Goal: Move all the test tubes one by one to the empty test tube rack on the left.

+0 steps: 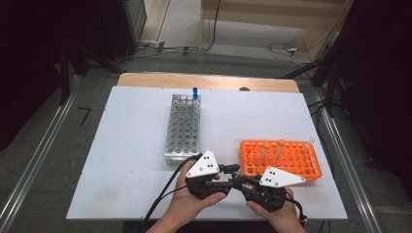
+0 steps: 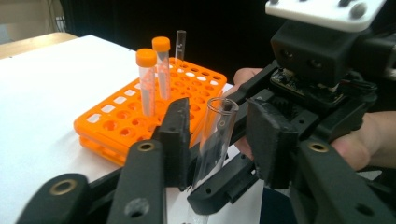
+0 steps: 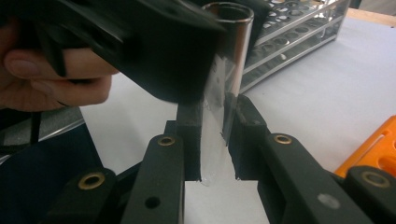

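Glass by the look of it, the uncapped test tube (image 3: 223, 93) is light, slick and breakable. It stands at the table's near edge, clamped low in the right gripper (image 3: 215, 135). The left gripper (image 2: 219, 140) brackets its upper half, pads not yet pressing; grip mid-barrel, gently.

Lab bench, orange tube rack (image 1: 282, 158), metal tube rack (image 1: 183, 127), white table (image 1: 126, 145)
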Action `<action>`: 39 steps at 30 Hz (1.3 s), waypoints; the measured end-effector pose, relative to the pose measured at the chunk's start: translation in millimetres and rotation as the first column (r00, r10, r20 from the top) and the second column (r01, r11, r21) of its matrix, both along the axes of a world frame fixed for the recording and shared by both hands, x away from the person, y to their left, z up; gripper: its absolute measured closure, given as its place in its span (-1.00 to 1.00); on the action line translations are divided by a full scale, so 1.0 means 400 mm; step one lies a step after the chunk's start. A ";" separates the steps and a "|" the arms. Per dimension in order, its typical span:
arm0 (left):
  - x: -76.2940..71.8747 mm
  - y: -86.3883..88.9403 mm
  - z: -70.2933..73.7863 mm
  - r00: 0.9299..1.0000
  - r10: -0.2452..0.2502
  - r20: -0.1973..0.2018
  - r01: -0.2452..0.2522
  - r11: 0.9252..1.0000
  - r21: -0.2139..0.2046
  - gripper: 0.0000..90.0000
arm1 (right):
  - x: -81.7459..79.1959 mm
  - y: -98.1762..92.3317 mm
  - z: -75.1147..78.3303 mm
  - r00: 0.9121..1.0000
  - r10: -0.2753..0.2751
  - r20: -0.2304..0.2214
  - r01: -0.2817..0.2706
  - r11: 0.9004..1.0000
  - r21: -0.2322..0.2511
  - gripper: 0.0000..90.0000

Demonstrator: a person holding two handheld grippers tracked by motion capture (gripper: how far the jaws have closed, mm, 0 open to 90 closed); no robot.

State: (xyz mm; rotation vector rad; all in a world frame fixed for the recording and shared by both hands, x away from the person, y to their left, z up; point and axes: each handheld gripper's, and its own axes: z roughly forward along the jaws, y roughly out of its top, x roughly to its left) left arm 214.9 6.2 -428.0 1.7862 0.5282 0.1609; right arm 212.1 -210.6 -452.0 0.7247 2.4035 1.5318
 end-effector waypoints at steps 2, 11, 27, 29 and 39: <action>-0.001 -0.005 -0.002 1.000 0.000 0.003 0.000 1.000 0.009 0.48 | -0.002 0.001 0.001 1.000 0.013 0.002 -0.013 1.000 0.000 0.64; -0.006 -0.008 -0.002 0.999 0.014 0.032 -0.015 0.999 0.036 0.69 | 0.000 0.000 -0.001 0.999 0.037 -0.018 -0.037 0.999 0.008 0.63; 0.011 0.037 0.026 0.996 0.068 0.049 -0.068 0.998 -0.006 0.69 | -0.005 -0.060 -0.001 0.999 0.032 -0.001 -0.032 0.999 0.013 -0.28; 0.018 0.047 0.030 0.995 0.083 0.054 -0.083 0.997 -0.007 0.69 | -0.002 -0.081 0.004 1.000 0.017 0.006 -0.017 1.000 0.019 -0.42; 0.067 0.107 0.041 0.984 0.169 0.058 -0.168 0.986 -0.025 0.69 | 0.032 -0.179 0.018 0.998 -0.067 -0.003 0.067 0.997 0.027 -0.96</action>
